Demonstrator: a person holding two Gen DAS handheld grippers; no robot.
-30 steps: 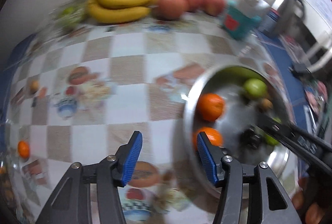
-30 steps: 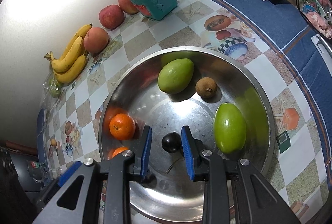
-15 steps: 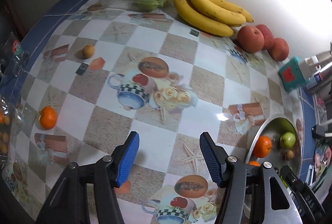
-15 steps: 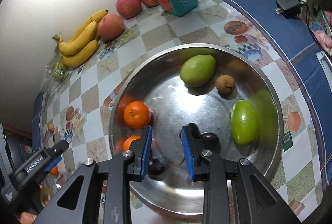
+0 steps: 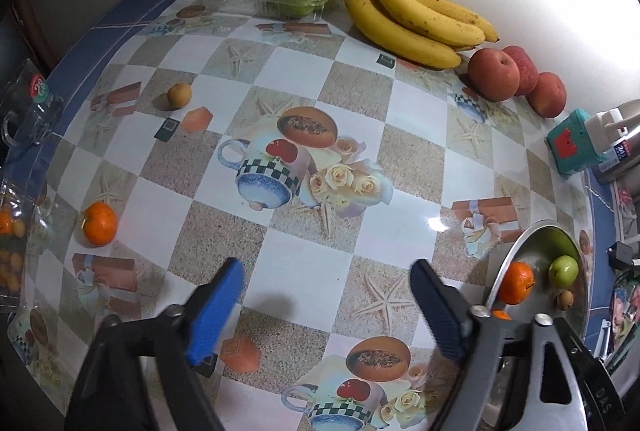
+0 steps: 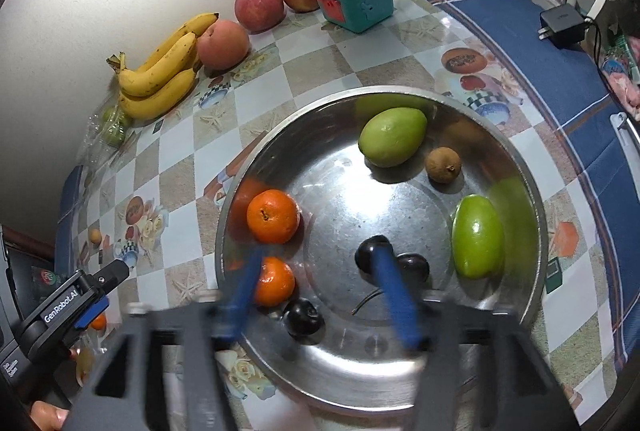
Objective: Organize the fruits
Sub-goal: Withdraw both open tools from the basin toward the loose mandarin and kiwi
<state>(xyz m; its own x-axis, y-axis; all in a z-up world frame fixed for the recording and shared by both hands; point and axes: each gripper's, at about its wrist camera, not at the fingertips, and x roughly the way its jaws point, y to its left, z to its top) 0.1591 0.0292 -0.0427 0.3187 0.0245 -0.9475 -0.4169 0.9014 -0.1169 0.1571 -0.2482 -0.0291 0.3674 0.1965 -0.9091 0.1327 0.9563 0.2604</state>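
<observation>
Two grippers stand empty, both having just been opening: the right gripper [image 6: 316, 291], fingers spread and blurred, hangs over the steel bowl [image 6: 532, 199] with nothing between them, a dark plum [image 6: 303, 317] lying loose at the lower middle. The left gripper [image 5: 326, 307], fingers wide apart, faces bare checked tabletop [image 5: 356, 235]. Judging by this, one drop is done; next likely comes the loose tangerine [image 5: 99, 223] at left, needing a reach and closing. Bananas [image 5: 412, 15] and apples [image 5: 494, 73] line the white wall.
</observation>
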